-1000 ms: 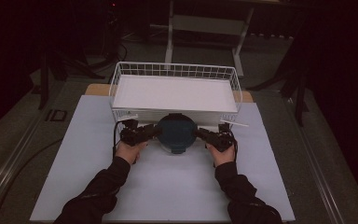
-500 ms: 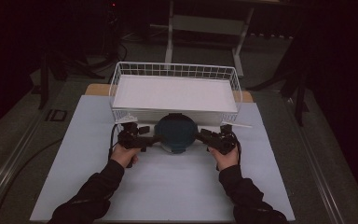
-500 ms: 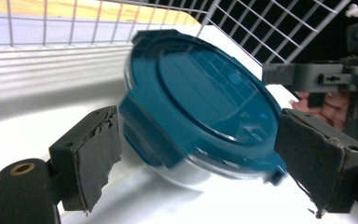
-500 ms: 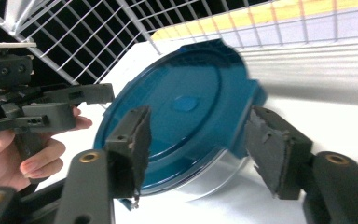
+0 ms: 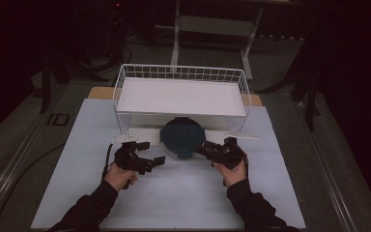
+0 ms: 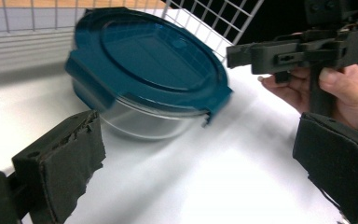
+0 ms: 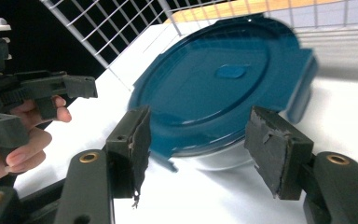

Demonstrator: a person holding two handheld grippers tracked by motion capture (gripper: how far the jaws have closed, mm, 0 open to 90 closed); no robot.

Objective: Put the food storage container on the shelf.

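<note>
Both grippers had drawn back from the container (image 5: 182, 138) since the earlier frame, the left gripper (image 5: 150, 163) farther, toward the person. Its fingers (image 6: 70, 158) had just been opening and stood wide with nothing between them. On the right gripper (image 5: 207, 151) the fingers (image 7: 272, 149) were parted too, clear of the blue lid (image 7: 214, 84). That glass container sat on the counter (image 5: 174, 203), just in front of the wire basket (image 5: 181, 72).

Glass container with blue lid (image 7: 219, 93) on the white bench (image 7: 354, 116); right gripper (image 7: 200, 154) jaws open just before it, wire basket (image 7: 121, 32) behind.
</note>
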